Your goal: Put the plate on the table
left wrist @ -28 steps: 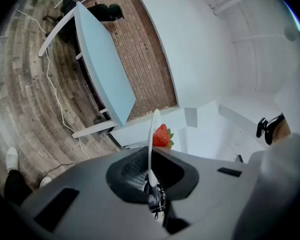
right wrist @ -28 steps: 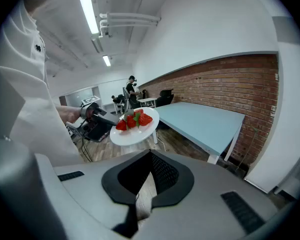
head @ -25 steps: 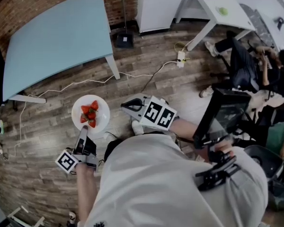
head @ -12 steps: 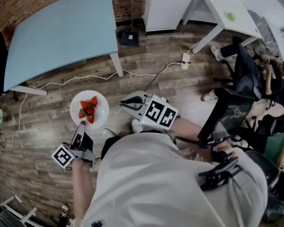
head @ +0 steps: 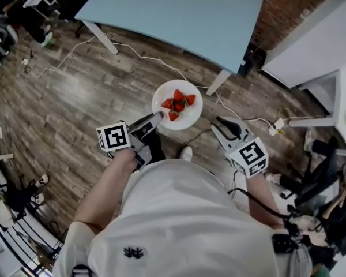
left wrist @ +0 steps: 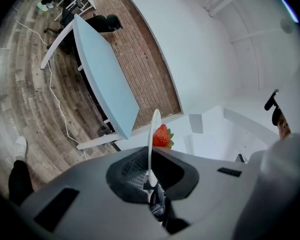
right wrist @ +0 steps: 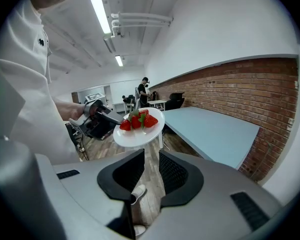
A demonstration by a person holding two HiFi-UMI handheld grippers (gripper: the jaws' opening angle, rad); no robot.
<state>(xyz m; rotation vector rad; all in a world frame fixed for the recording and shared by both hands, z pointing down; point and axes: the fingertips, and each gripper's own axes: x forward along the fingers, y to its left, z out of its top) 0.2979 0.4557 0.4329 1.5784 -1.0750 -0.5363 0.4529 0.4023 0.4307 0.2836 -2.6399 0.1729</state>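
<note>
We are holding the white plate (head: 188, 115) up in the air with the left tool (head: 155, 118), whose jaws are pinching hard on the plate's near rim. In the left gripper view the plate is standing edge-on, running straight up out of the pressed-together jaws. A small heap of strawberries (head: 177, 103) is sitting on the plate towards its middle, well clear of the clamped edge.

The plate is hanging over the wooden floor (head: 75, 108). The light blue worktop (head: 179, 10) is lying beyond the plate's far rim, with one white worktop leg (head: 218, 82) ending just past that rim. A white cable (head: 155, 62) is trailing across the floor on the plate's far side.

The right tool (head: 221, 123) is hovering off the plate's right side, near it but not touching, and pointing towards it. In the right gripper view the plate and the left tool are showing just above the jaw tips. Its jaws have just been opening and are standing apart with nothing between them. Only the floor and a shoe (right wrist: 136, 193) are showing through the gap.
</note>
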